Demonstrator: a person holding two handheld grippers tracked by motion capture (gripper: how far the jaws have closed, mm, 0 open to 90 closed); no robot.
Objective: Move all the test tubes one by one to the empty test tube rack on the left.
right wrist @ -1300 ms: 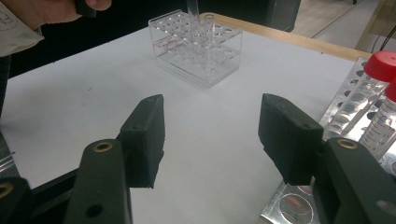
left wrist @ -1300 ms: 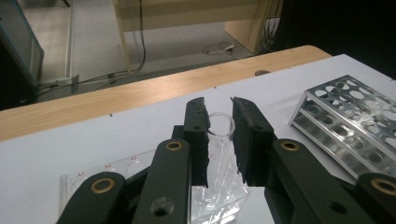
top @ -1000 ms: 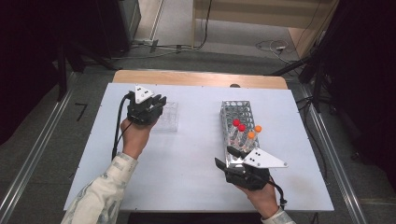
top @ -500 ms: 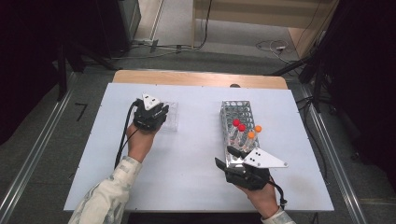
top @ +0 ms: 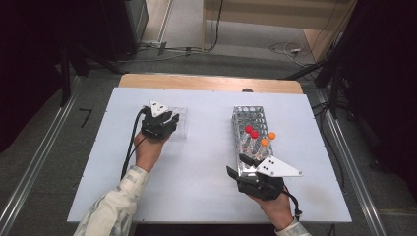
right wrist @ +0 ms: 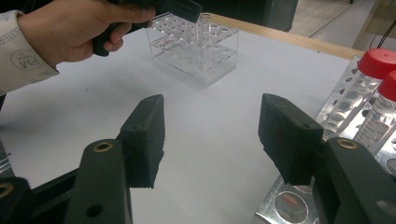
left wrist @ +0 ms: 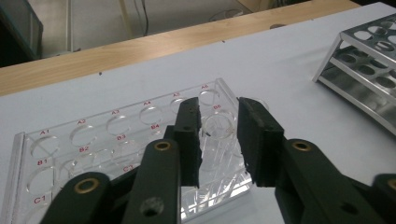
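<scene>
A clear acrylic rack (top: 180, 124) (left wrist: 93, 135) (right wrist: 196, 46) with lettered holes lies left of the table's middle. My left gripper (top: 166, 120) (left wrist: 218, 106) hangs over its right end. A clear tube (left wrist: 218, 133) (right wrist: 204, 28) stands in a hole between the jaws, which have just been opening; small gaps show on both sides. A metal rack (top: 248, 118) (left wrist: 369, 60) (right wrist: 289, 200) on the right holds red-capped tubes (top: 251, 132) (right wrist: 380, 63) and orange-capped tubes (top: 268, 138). My right gripper (top: 240, 166) (right wrist: 212, 112) is open at its near end with nothing between the jaws.
The white table top (top: 206, 162) has a wooden strip (top: 211, 82) along its far edge. Dark stands and cables sit on the floor beyond. A hand and sleeve (right wrist: 42, 32) reach across to the clear rack.
My left gripper has sunk a little onto the clear rack and its jaws have parted slightly. The right gripper has kept still.
</scene>
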